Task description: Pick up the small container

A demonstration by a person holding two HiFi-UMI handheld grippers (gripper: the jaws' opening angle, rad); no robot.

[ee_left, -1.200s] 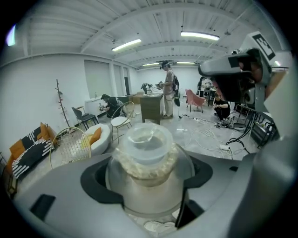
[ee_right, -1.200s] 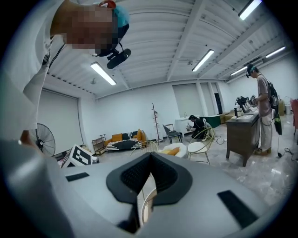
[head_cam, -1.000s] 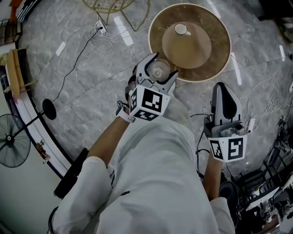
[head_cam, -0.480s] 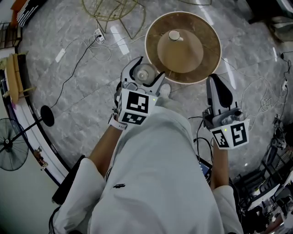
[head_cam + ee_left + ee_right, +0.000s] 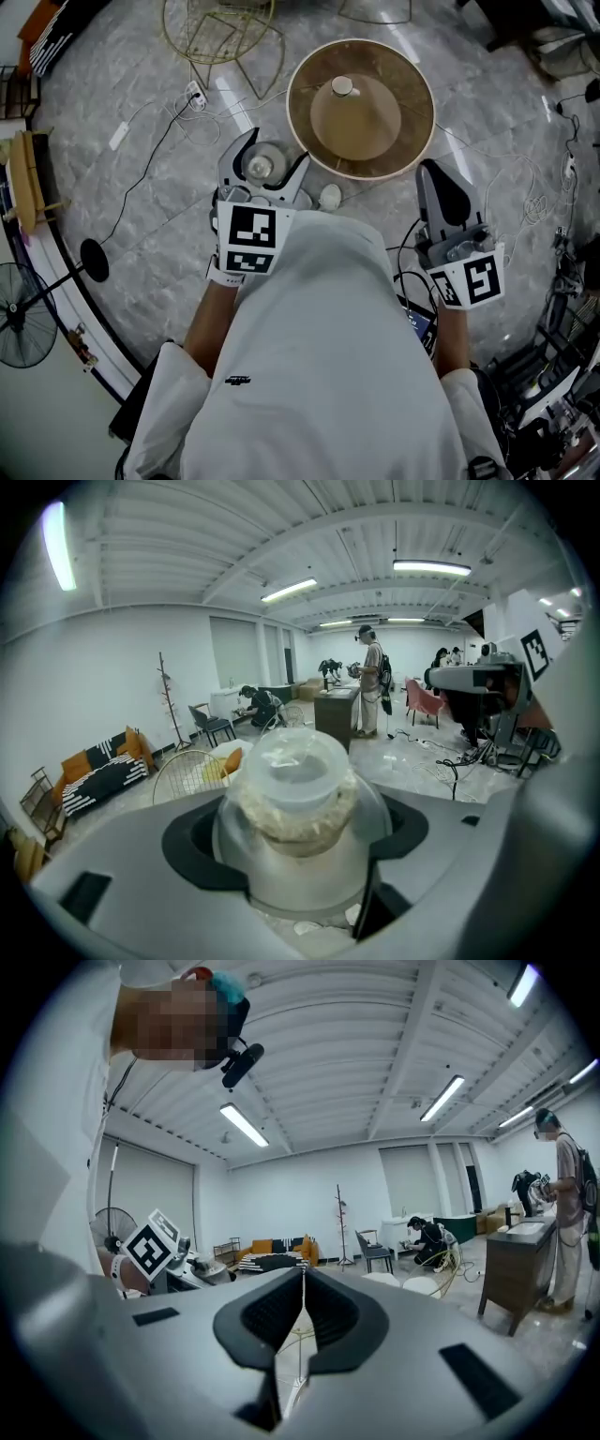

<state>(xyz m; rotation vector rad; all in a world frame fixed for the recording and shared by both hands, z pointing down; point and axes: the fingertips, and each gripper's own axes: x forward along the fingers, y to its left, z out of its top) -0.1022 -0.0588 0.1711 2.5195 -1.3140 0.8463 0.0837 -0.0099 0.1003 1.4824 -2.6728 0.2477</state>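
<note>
The small container (image 5: 295,817) is a clear plastic pot with a pale lid, held upright between the two jaws of my left gripper (image 5: 295,841). In the head view the same container (image 5: 262,167) sits between the white jaws of the left gripper (image 5: 265,161), to the left of the round table and over the floor. My right gripper (image 5: 442,192) hangs right of the table, its dark jaws pressed together with nothing between them. In the right gripper view the right gripper (image 5: 302,1321) shows its pads meeting along a thin seam.
A round brown table (image 5: 417,112) with a conical brown shade and a white knob (image 5: 343,87) stands ahead. A gold wire stool (image 5: 217,28) is at the far left. Cables (image 5: 155,131) cross the marble floor, with a fan (image 5: 21,305) and equipment (image 5: 553,375) at the sides.
Both grippers have drawn back from the table toward my body. The left one carried the container leftward, off the table edge. The right stayed shut.
</note>
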